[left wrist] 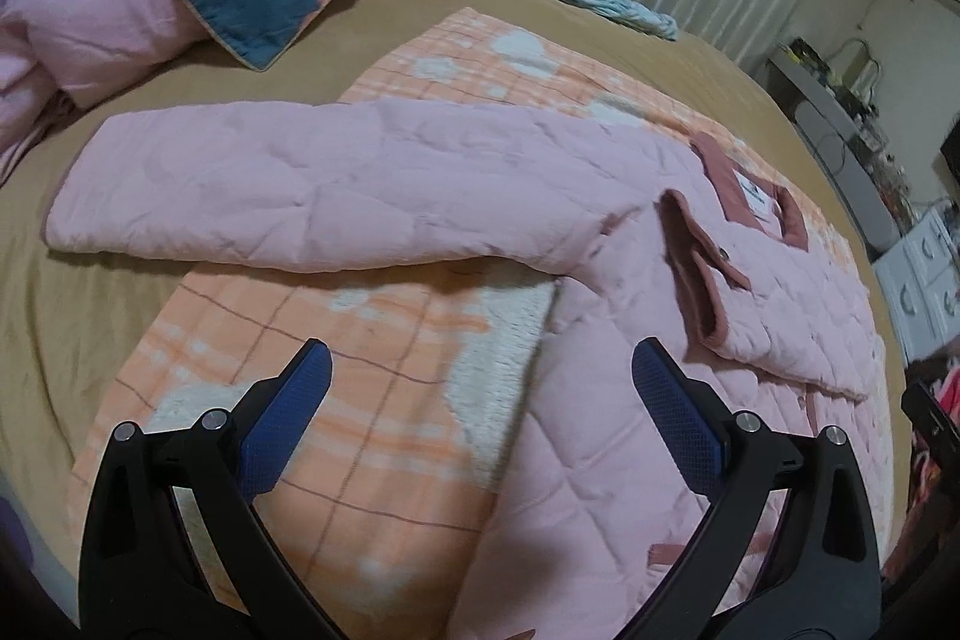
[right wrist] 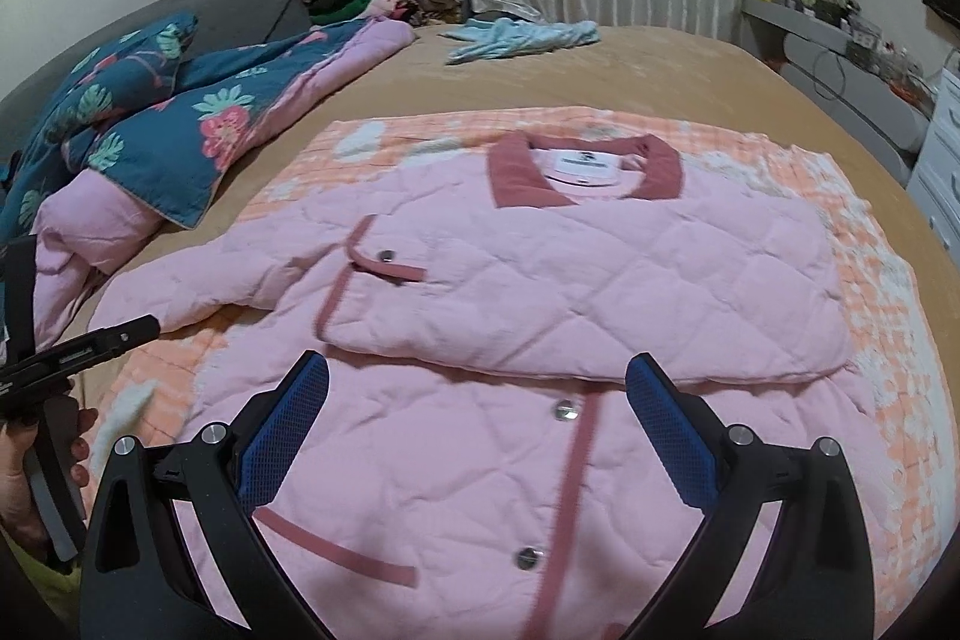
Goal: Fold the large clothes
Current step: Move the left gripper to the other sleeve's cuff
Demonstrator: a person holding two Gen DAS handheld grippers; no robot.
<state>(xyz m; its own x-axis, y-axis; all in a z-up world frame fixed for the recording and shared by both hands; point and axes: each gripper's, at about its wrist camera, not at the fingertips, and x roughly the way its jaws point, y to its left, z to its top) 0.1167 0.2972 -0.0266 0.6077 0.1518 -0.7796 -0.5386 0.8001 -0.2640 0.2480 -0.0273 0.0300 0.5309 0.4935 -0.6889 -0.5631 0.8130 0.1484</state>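
Note:
A pink quilted jacket with dark pink trim and snap buttons lies front up on an orange checked blanket. One sleeve is folded across the chest; the other sleeve lies stretched out to the side. My left gripper is open and empty, above the blanket beside the jacket's body, short of the stretched sleeve. My right gripper is open and empty above the jacket's lower front. The left gripper also shows at the left edge of the right wrist view.
The tan bed holds a blue floral quilt with pink lining at the left and a light blue garment at the back. A clothes pile, curtains, a grey shelf and white drawers stand around the bed.

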